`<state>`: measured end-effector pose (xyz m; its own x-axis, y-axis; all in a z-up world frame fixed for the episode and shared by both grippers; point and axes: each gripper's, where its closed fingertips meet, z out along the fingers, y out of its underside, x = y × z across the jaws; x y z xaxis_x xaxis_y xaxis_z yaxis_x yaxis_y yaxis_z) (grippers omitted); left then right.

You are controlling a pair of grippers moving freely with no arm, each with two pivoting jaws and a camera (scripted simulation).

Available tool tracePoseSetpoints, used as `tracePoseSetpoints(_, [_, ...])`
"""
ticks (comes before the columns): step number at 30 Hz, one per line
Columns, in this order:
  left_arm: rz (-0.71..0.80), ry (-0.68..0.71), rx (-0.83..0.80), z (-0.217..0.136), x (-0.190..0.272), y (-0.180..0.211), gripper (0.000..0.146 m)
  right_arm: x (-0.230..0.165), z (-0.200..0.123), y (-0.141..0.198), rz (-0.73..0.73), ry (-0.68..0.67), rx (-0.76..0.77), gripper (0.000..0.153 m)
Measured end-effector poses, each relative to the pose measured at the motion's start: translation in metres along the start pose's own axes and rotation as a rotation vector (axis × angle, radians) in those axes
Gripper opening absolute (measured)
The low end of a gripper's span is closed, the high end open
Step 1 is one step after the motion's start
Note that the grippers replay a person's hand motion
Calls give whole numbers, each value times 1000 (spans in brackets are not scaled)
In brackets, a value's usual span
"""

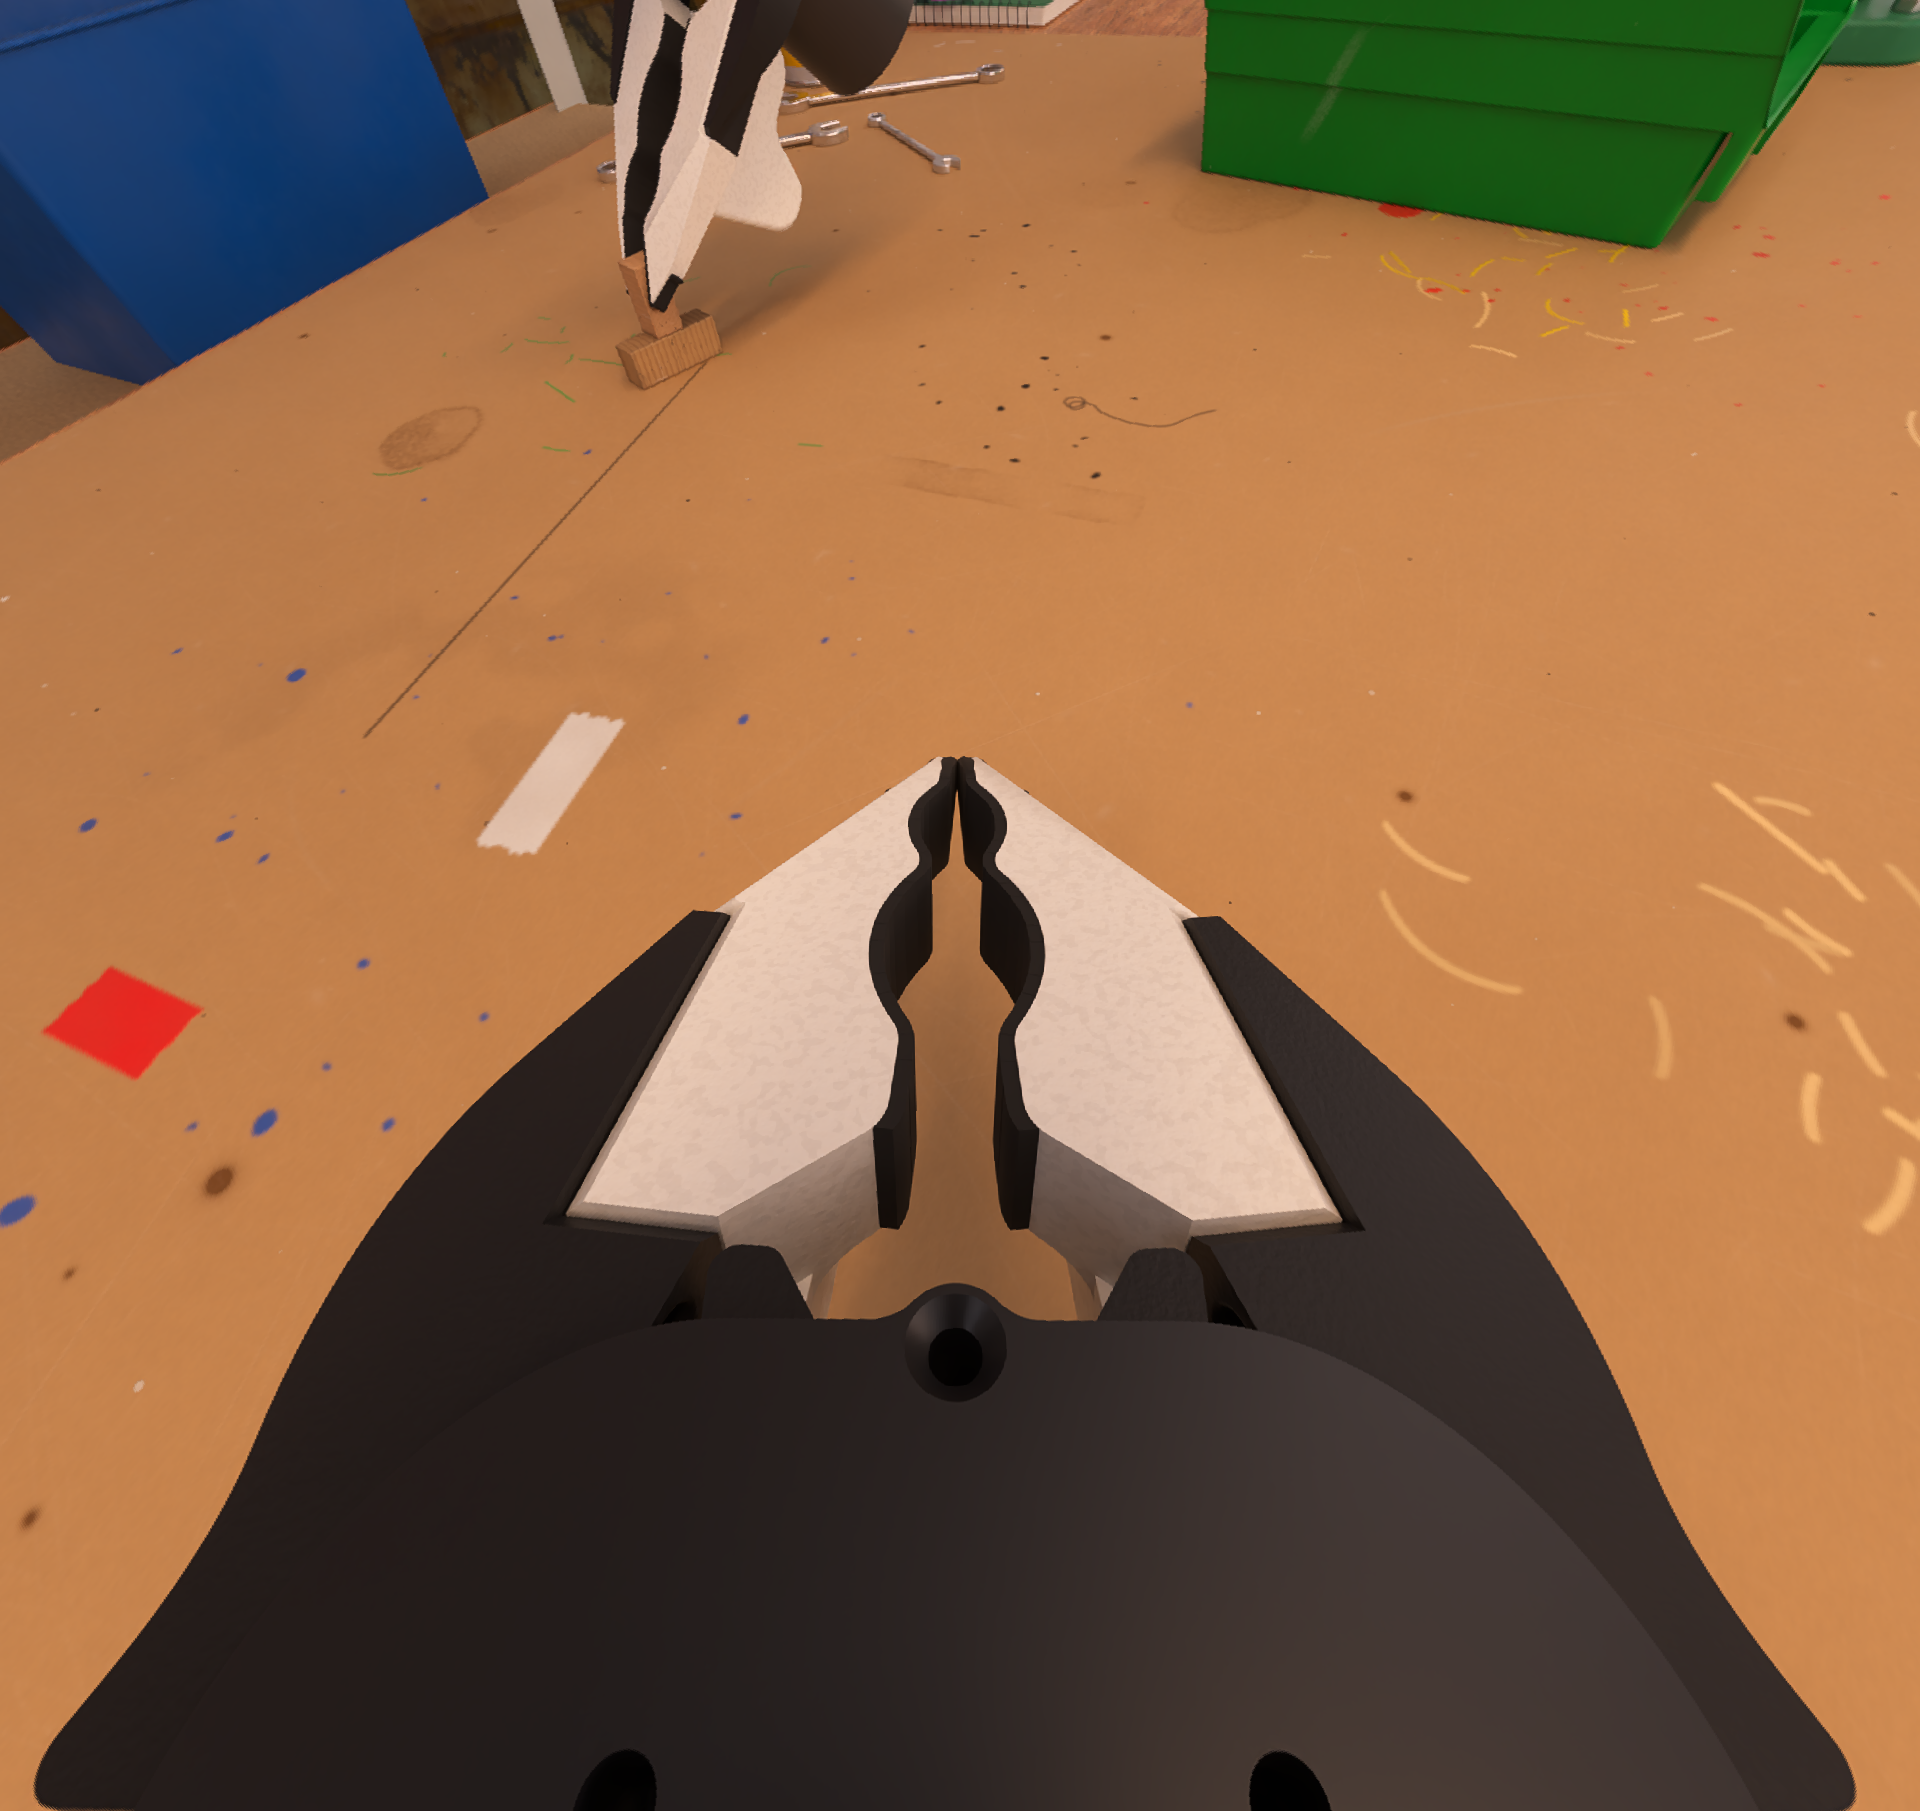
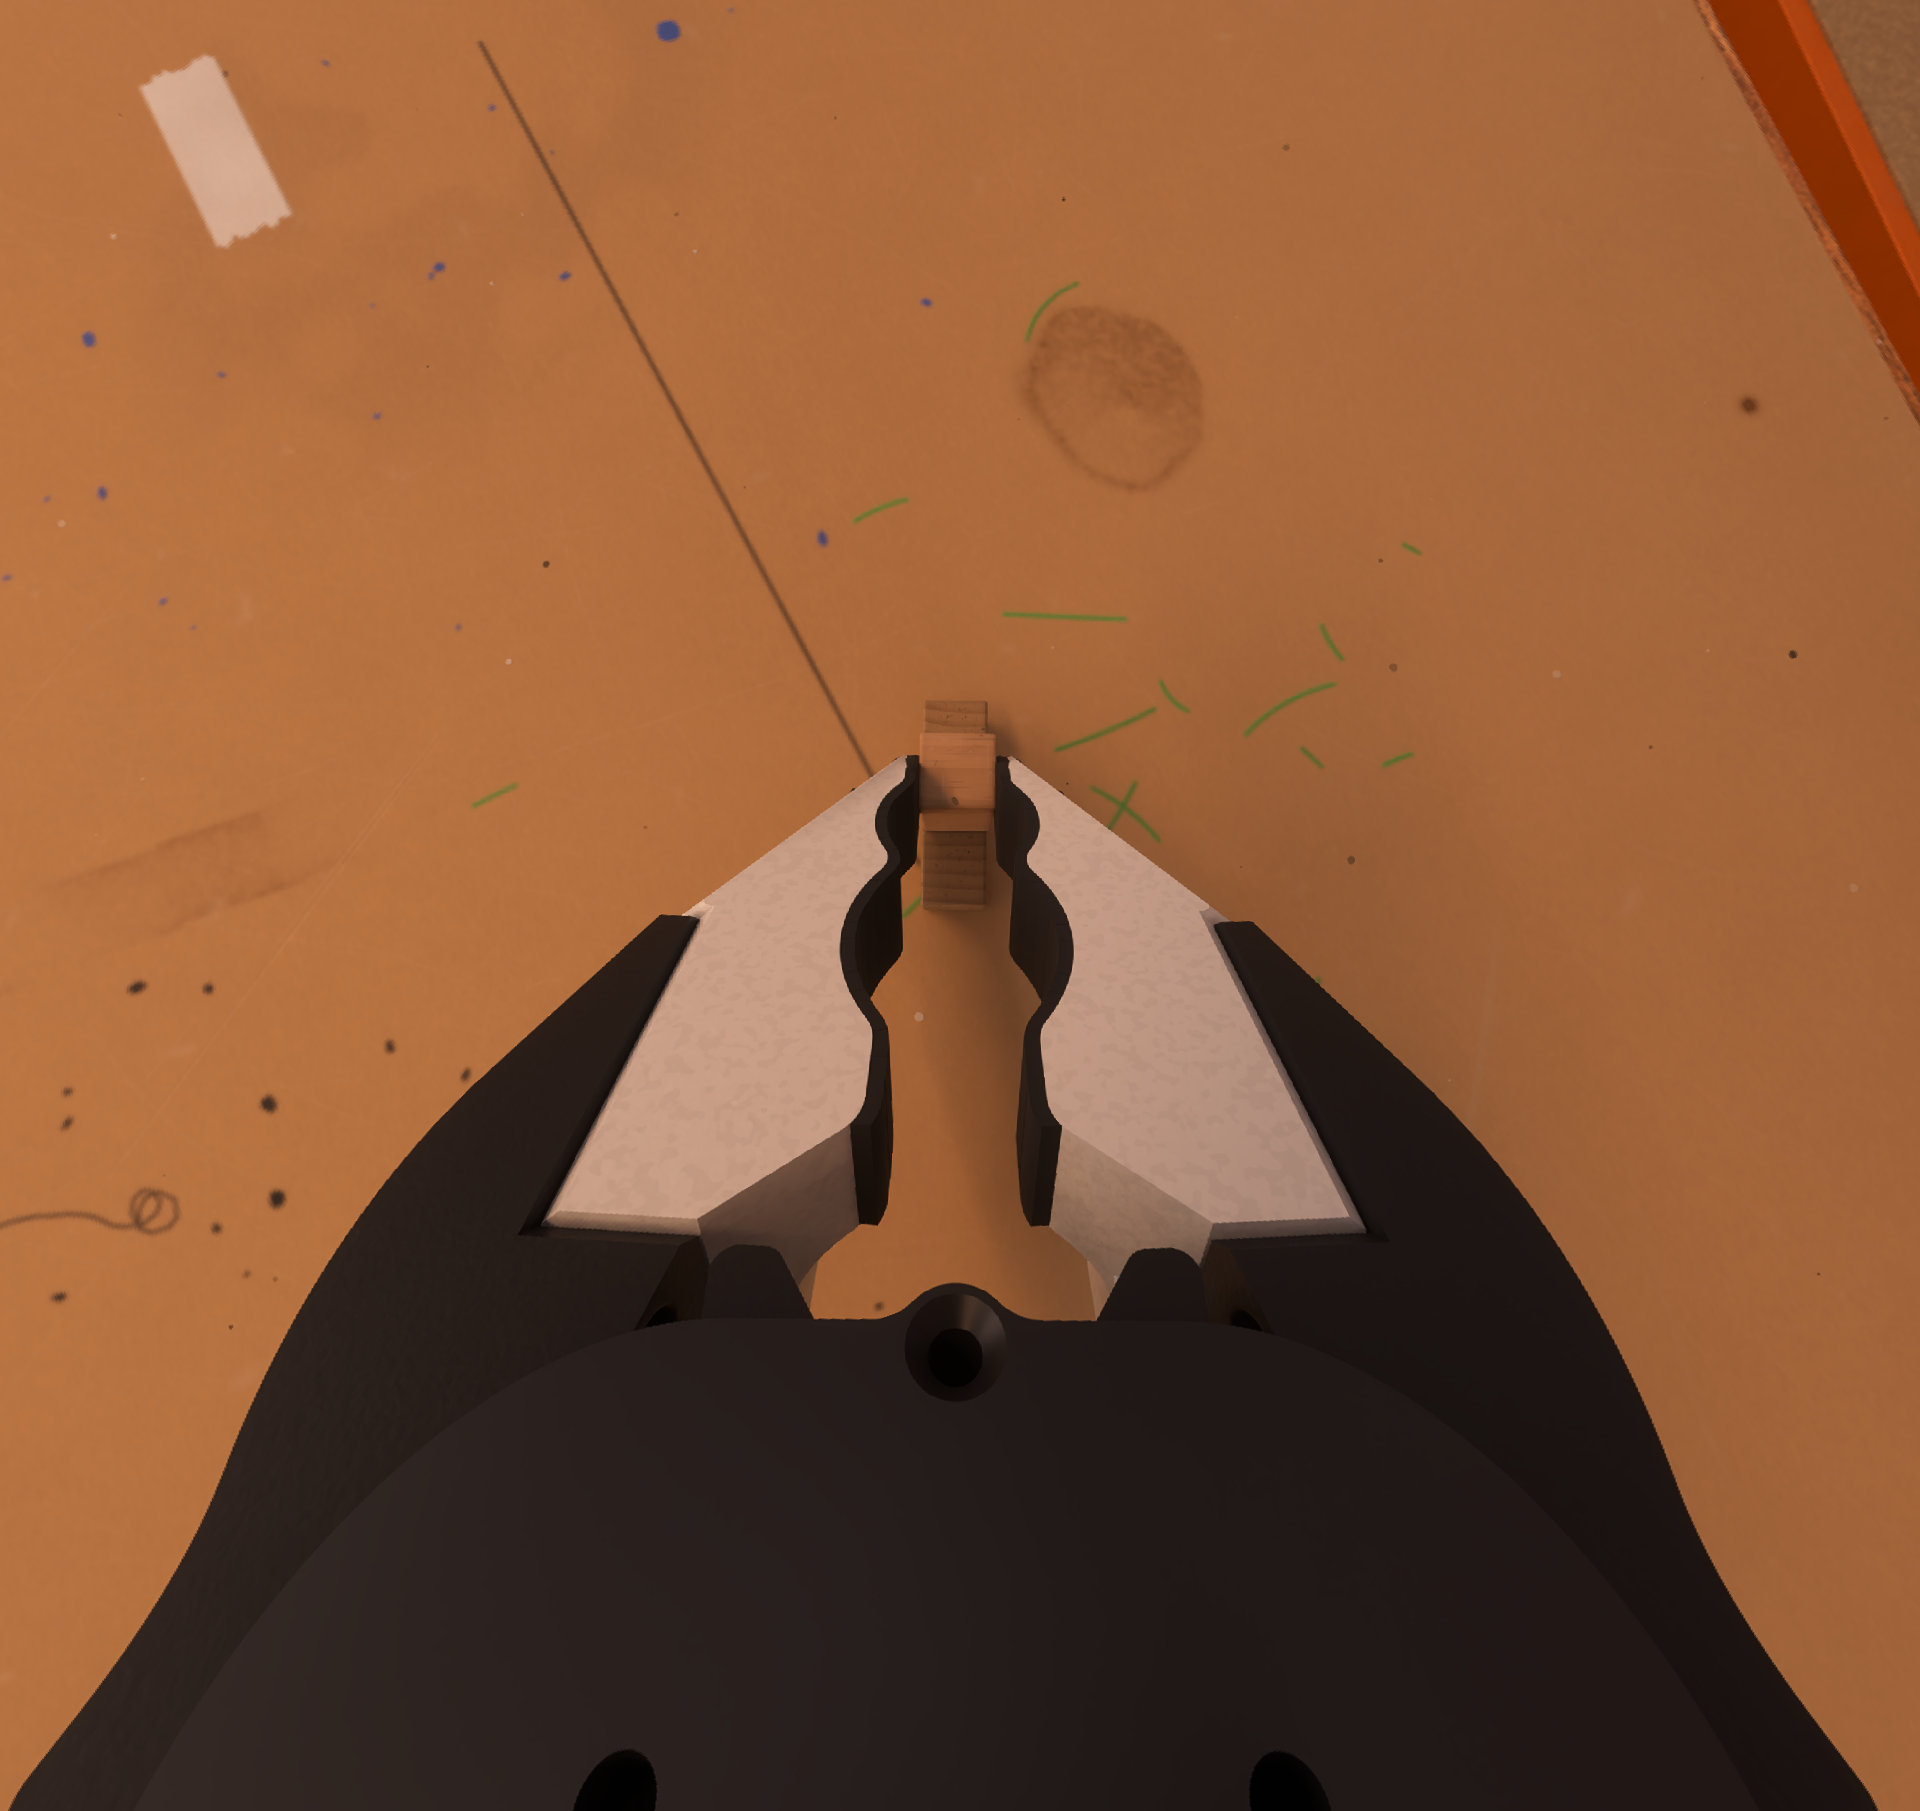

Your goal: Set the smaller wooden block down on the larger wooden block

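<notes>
Right gripper (image 2: 957,774) clamps the smaller wooden block (image 2: 957,769); left gripper (image 1: 956,769) idle.

Right jaws are closed on the smaller wooden block at their tips. The block's lower end meets the larger wooden block (image 1: 670,348), which lies on the surface (image 1: 1143,618) directly beneath those jaws. Left jaws are closed to a hairline gap, hold nothing, and sit well apart from both blocks, which are ahead and to their left.

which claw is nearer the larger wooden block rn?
Right. The right claw is directly over the larger wooden block, gripping the smaller wooden block just above it. The left claw is shut, far back across the table.
</notes>
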<state>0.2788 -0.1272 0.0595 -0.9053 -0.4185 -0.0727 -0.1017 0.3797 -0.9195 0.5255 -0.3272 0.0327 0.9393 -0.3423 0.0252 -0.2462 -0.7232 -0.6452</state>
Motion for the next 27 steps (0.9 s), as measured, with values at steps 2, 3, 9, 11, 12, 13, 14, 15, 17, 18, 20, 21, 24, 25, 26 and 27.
tracePoseSetpoints(2, [2,3,-2,1,1,0,0,0,-1,1,-1,-2,2,13])
tracePoseSetpoints(3, [3,4,-3,1,1,0,0,0,-2,1,0,-2,4,14])
tracePoseSetpoints(9, [2,7,-5,1,1,0,0,1,-6,1,-2,12,3,18])
tracePoseSetpoints(11, [3,7,-5,1,1,1,0,1,-8,0,-3,15,3,19])
tracePoseSetpoints(12, [4,7,-5,1,1,1,0,1,-9,0,-4,18,3,19])
tracePoseSetpoints(13, [4,8,-6,1,1,1,0,1,-11,-1,-5,19,2,19])
tracePoseSetpoints(14, [5,8,-7,1,1,1,0,1,-12,-1,-7,22,-1,19])
tracePoseSetpoints(15, [5,8,-7,1,2,1,0,1,-14,-1,-10,25,-5,19])
tracePoseSetpoints(17, [5,9,-7,1,2,1,0,1,-18,-1,-12,33,-11,20])
tracePoseSetpoints(18, [5,10,-7,1,2,1,0,1,-20,-1,-11,37,-13,20])
tracePoseSetpoints(20, [5,12,-6,1,2,1,0,2,-26,-1,-5,46,-11,21])
tracePoseSetpoints(21, [5,13,-6,1,2,1,0,2,-30,-1,-1,50,-9,21])
tracePoseSetpoints(24, [8,16,-8,1,3,1,0,-2,-38,1,0,56,-15,21])
tracePoseSetpoints(25, [10,18,-8,1,3,1,0,-5,-39,2,-5,56,-22,21])
tracePoseSetpoints(26, [12,19,-9,1,3,1,0,-7,-39,3,-12,57,-33,21])
tracePoseSetpoints(27, [13,20,-10,1,4,1,0,-10,-38,5,-22,59,-47,21])
